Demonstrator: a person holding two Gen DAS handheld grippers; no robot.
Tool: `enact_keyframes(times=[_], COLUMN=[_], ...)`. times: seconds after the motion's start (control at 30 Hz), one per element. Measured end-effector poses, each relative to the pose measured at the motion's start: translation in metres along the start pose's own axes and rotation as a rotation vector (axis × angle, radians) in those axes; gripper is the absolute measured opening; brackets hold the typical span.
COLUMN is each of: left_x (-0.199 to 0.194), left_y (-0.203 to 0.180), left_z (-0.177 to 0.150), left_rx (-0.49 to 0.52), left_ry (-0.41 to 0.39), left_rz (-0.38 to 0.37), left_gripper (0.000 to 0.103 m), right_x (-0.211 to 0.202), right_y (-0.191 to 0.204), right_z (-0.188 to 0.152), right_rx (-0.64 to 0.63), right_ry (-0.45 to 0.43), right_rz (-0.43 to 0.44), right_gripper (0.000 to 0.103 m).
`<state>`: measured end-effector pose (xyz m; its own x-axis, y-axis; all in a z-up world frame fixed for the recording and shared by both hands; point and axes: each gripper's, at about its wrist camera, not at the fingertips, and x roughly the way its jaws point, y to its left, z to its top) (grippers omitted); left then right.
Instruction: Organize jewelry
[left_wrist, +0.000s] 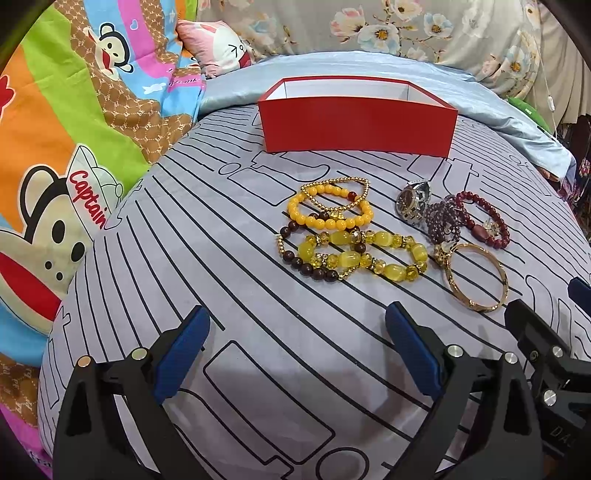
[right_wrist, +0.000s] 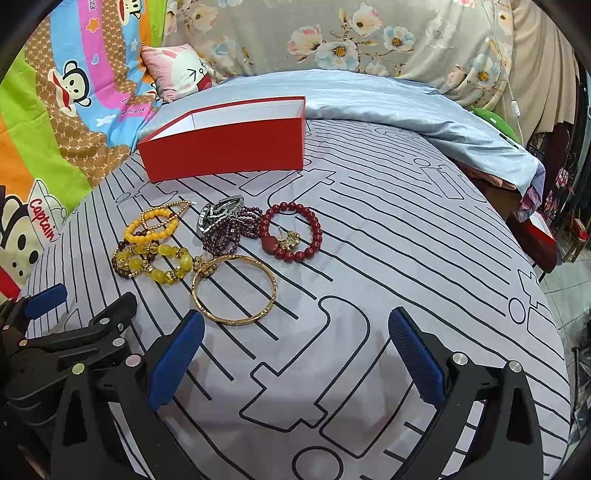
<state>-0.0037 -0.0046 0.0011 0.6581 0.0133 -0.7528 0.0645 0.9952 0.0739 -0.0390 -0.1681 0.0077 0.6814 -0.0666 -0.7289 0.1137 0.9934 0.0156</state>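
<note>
Fingers (left_wrist: 186, 354) of both grippers spread wide, empty; bracelets (left_wrist: 332, 210) near red box (left_wrist: 356, 125).

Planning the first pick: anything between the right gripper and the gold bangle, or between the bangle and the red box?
Gripper path: nothing visible; the right gripper is open, with only bedsheet before the gold bangle. Toward the red box, the purple bead bracelet and the watch lie between, so lift over them.

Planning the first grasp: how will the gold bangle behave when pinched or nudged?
The gold bangle looks like a rigid closed hoop, so it probably keeps its shape rather than draping. Its polished surface may slip between the pads. It lies flat on the soft grey sheet, so a push likely slides it rather than rolling it.
</note>
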Motion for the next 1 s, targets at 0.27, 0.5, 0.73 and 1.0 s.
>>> enact_keyframes(times=[0.27, 0.5, 0.73, 1.0], left_x=[-0.0010, -0.0065, -0.0057, -0.0041], left_y=[-0.0007, -0.0018, 0.0006, 0.0026], left_z=[0.0011, 0.0010, 0.0014, 0.0016], left_rx=[0.004, 0.010, -0.002, -0.004], left_ry=[-0.008, -0.035, -0.032, -0.026], left_rz=[-0.008, 0.002, 0.002, -0.009], left_gripper=[0.089, 0.086, 0.086, 0.086], right_x=[-0.0010, -0.0022, -0.0011, -0.0004], right_y=[-0.0005, -0.0025, -0.0014, -0.0007], right_z=[0.0008, 0.0020, 0.0012, 0.0012], right_rx=[0.003, 0.011, 0.001, 0.000], right_ry=[-0.002, -0.003, 0.000, 0.001], right_rz=[0.002, 0.005, 0.002, 0.002], right_gripper=[0.096, 0.096, 0.096, 0.096])
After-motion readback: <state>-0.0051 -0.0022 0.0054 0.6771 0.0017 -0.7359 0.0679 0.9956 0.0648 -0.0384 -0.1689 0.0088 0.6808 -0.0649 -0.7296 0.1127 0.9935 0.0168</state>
